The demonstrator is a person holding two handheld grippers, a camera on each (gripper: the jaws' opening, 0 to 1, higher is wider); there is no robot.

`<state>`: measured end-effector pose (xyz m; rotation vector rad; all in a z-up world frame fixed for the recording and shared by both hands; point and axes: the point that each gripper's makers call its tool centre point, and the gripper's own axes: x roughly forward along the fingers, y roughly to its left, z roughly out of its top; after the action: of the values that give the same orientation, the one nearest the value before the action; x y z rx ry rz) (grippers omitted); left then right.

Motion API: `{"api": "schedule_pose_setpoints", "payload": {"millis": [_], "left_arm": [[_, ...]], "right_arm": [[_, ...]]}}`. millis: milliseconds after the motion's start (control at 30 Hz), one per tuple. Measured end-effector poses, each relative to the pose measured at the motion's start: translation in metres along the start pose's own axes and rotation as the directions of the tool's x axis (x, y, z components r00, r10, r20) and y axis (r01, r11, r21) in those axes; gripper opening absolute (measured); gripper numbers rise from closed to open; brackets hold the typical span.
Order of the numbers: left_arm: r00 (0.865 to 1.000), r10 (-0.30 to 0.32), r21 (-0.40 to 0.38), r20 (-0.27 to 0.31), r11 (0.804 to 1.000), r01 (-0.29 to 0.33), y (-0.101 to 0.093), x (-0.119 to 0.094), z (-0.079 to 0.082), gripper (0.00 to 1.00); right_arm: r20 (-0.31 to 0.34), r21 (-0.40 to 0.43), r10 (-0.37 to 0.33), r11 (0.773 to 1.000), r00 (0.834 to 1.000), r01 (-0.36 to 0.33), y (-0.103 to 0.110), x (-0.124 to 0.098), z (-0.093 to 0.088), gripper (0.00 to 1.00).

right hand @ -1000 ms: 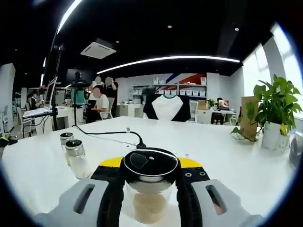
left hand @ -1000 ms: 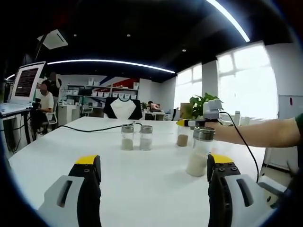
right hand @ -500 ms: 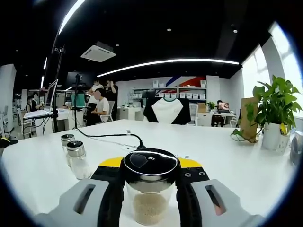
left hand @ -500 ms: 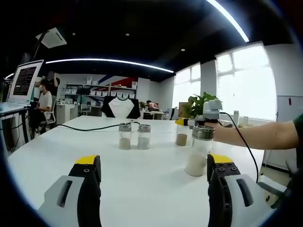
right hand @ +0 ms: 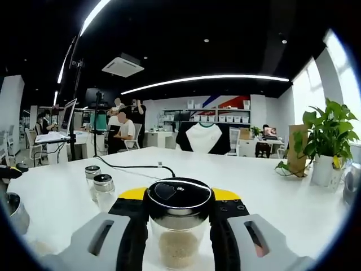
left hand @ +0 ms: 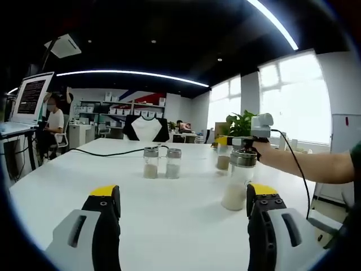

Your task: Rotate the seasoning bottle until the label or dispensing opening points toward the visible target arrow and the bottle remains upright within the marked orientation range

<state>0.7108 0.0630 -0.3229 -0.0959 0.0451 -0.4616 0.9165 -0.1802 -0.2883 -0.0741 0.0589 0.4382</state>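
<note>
The right gripper stood clamped on the upright bottle, axis vertical between its jaws, while the left gripper gaped empty.

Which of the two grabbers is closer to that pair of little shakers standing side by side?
Left. The left gripper is empty, facing the pair of shakers; the right gripper, clamping another seasoning bottle, sits farther off.

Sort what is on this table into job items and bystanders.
Job: seasoning bottle, clamped upright in the right tool; no target arrow is visible.

Bystanders: open left tool, pair of small shakers, nearer glass bottle, black cable, potted plant.
</note>
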Motion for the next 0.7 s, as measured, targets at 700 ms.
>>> {"api": "schedule_pose_setpoints", "payload": {"millis": [700], "left_arm": [[1.0, 0.003, 0.003, -0.006, 1.0, -0.003, -0.004, 0.0, -0.003, 0.97]], "right_arm": [[0.054, 0.037, 0.149, 0.988, 0.987, -0.151, 0.065, -0.099, -0.008, 0.39]]}}
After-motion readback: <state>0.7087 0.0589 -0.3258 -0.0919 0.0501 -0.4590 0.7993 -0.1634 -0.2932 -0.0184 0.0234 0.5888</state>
